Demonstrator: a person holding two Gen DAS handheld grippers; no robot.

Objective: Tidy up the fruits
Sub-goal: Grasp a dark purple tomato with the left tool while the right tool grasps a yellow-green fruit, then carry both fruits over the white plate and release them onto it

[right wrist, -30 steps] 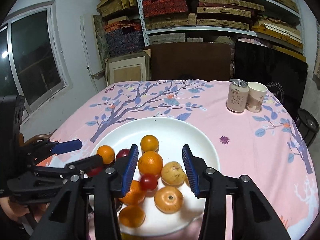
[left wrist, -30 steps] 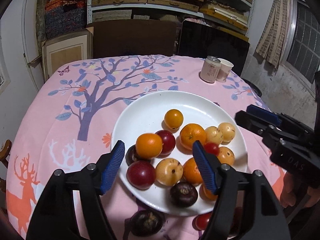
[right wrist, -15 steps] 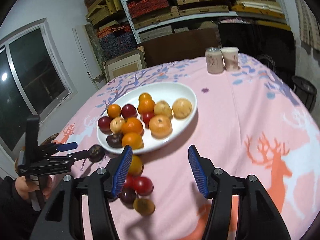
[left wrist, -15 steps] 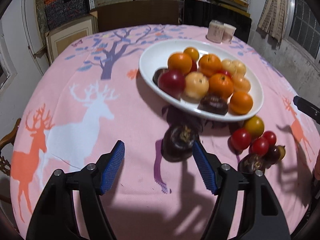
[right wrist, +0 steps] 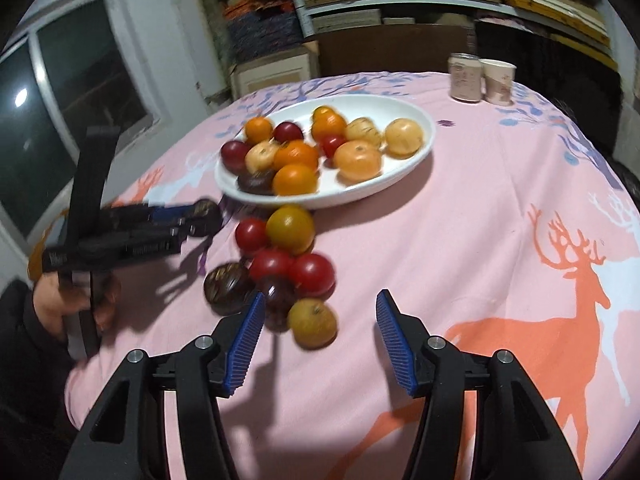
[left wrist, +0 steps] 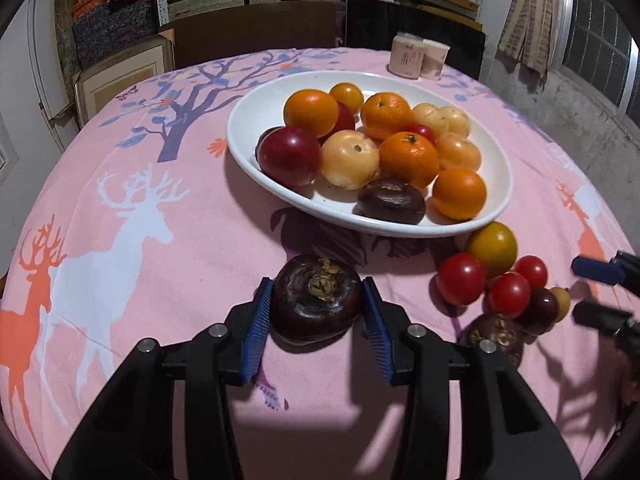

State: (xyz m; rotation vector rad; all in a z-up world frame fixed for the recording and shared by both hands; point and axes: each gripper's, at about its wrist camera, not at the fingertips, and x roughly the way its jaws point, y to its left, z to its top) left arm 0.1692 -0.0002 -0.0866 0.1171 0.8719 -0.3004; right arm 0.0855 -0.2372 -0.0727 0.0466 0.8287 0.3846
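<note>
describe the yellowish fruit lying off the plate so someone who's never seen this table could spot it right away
Start at the white plate of fruit on the pink tablecloth. Just off its near rim a small cluster of loose fruit lies on the cloth. The yellow-orange fruit sits closest to the plate, touching the red tomatoes; it is the largest there and the only golden one among red and dark neighbours.

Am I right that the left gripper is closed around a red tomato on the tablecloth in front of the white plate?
Not quite: the left gripper is closed around a dark purple mangosteen, not a red tomato, as the left wrist view shows. It does sit on the tablecloth in front of the white plate.
</note>
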